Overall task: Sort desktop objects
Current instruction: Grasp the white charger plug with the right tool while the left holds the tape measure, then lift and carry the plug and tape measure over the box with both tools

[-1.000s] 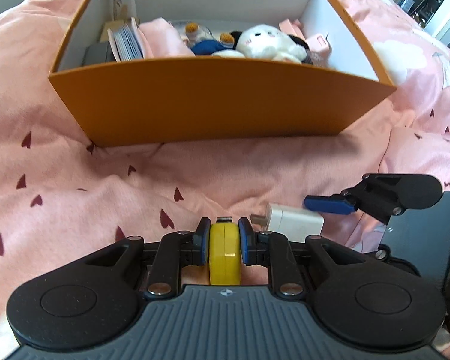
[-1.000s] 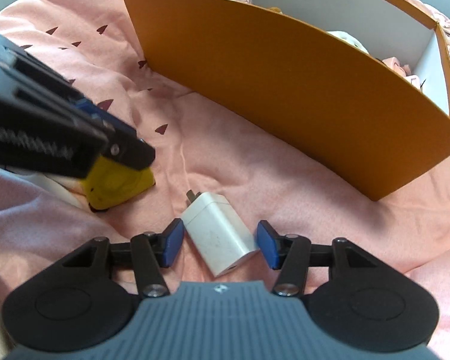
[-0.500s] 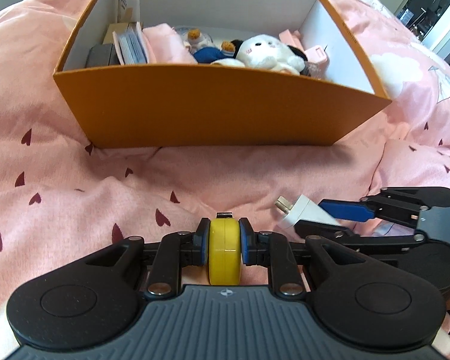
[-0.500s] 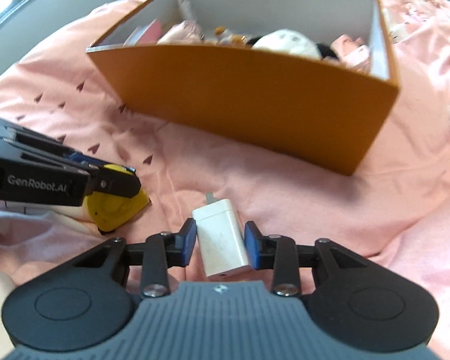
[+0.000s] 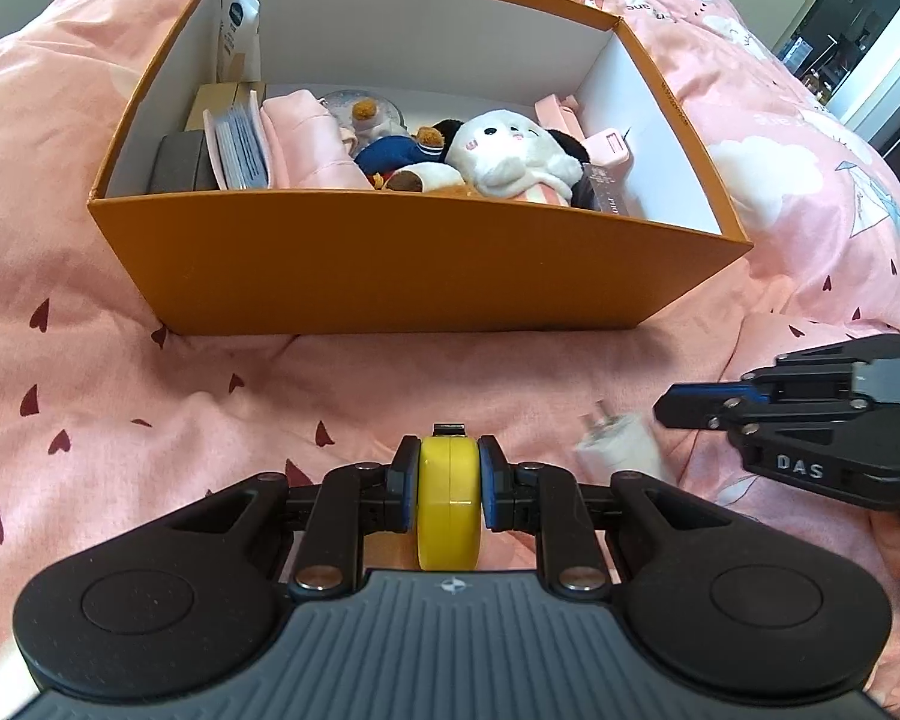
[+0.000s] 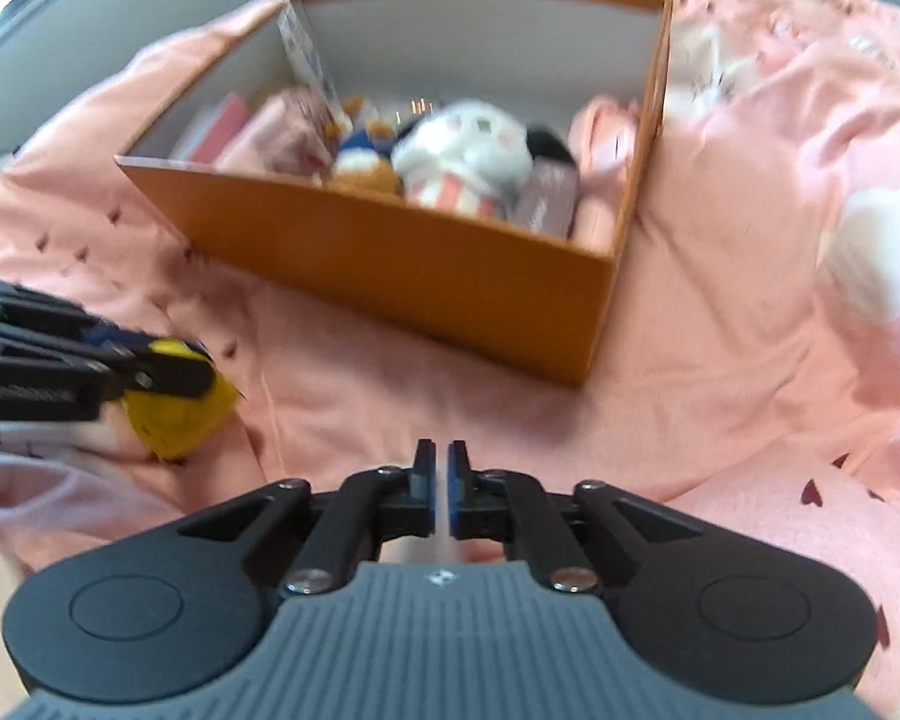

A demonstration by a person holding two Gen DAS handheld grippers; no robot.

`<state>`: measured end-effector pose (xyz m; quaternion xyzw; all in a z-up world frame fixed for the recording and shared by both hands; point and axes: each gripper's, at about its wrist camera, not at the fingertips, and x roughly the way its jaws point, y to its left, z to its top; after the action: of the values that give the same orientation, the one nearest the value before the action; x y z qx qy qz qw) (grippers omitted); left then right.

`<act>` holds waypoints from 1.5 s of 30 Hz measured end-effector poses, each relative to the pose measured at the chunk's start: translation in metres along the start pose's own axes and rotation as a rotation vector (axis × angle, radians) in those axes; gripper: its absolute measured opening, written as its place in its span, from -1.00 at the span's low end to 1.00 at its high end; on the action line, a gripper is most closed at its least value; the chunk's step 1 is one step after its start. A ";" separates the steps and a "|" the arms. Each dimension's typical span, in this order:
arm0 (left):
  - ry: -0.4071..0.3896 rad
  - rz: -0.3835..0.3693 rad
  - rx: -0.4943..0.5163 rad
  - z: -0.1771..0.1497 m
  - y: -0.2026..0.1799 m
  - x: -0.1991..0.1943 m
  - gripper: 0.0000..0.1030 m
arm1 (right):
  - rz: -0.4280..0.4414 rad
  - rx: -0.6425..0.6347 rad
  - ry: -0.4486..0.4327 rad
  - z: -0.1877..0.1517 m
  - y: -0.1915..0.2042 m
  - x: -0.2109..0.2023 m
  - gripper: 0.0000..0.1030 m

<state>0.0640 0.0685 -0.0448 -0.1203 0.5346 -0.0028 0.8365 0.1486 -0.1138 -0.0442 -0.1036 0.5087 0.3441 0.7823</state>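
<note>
My left gripper [image 5: 449, 474] is shut on a yellow tape measure [image 5: 449, 498], held above the pink bedding in front of the orange box [image 5: 414, 264]. In the right wrist view the tape measure [image 6: 177, 414] shows at the left under the left gripper. My right gripper [image 6: 441, 480] is nearly closed, with only a thin white sliver between the pads. In the left wrist view a blurred white charger [image 5: 621, 450] sits just left of the right gripper [image 5: 690, 408]; whether it is gripped is unclear.
The orange box [image 6: 390, 258] holds a white plush toy [image 5: 513, 159], a small bear in blue [image 5: 399, 153], pink cloth [image 5: 306, 144], cards and a dark case [image 5: 180, 165]. Pink heart-print bedding [image 5: 120, 390] lies all around.
Both grippers have risen, so the box interior shows more. The right gripper's pads went from wide around the charger to nearly together. The charger looks lifted and blurred.
</note>
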 end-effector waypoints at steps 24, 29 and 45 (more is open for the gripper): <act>-0.017 -0.012 0.012 -0.006 0.006 0.000 -0.57 | 0.225 -0.006 0.192 -0.007 -0.004 0.046 -0.21; -0.041 -0.031 0.038 -0.003 0.002 -0.012 -0.57 | 0.236 -0.030 0.138 -0.006 0.002 0.023 -0.25; -0.156 -0.031 0.168 0.033 -0.031 -0.072 -0.57 | 0.332 -0.045 -0.111 0.035 0.018 -0.073 -0.26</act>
<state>0.0662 0.0550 0.0393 -0.0577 0.4640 -0.0512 0.8825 0.1441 -0.1141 0.0385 -0.0166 0.4669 0.4851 0.7392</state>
